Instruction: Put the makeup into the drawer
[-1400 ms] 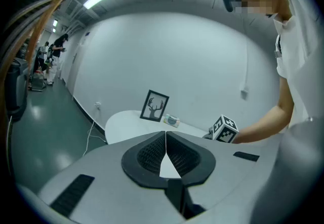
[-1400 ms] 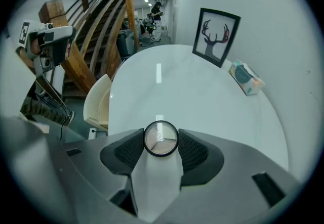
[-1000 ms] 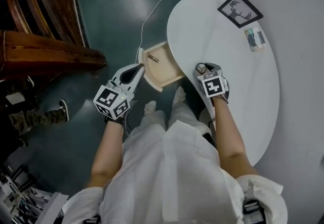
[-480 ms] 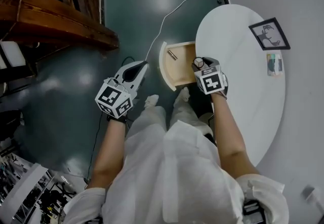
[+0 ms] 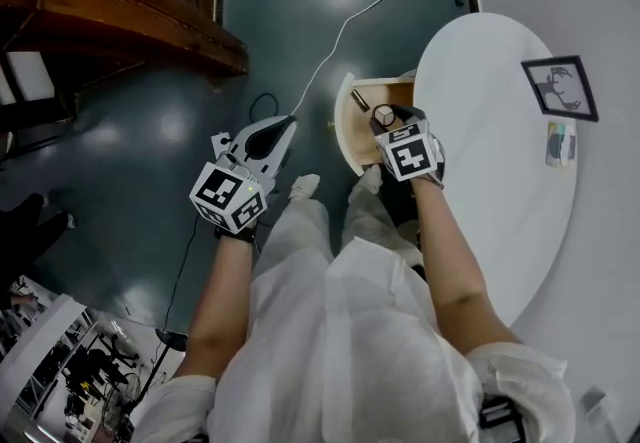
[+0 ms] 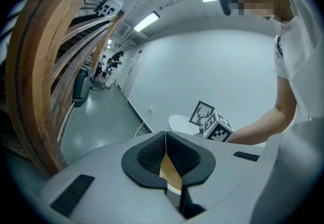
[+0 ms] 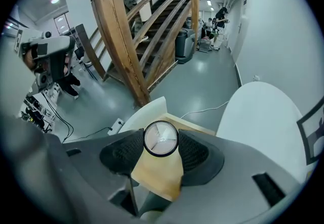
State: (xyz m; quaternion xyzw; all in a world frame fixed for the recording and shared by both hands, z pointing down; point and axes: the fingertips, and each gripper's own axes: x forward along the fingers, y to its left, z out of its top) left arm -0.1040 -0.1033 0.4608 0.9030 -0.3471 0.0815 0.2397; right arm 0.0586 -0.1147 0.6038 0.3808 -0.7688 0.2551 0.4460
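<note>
The drawer point(image 5: 362, 136) is pale wood; the table point(image 5: 480, 161) at 3 o'clock is white. The makeup point(image 7: 160, 138) has a black rim. The floor point(image 5: 300, 11) is dark teal.

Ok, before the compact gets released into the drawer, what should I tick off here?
1. Compact clamped between the jaws of the right hand-held gripper: ok.
2. Drawer pulled open: ok.
3. Compact above the drawer's opening, not the table: ok.
4. Stick-shaped item in the drawer lies clear of the drop spot: ok, seemingly.
5. Left hand-held gripper shut, empty, off to the side: ok.
6. Height above the drawer floor: cannot tell.
</note>
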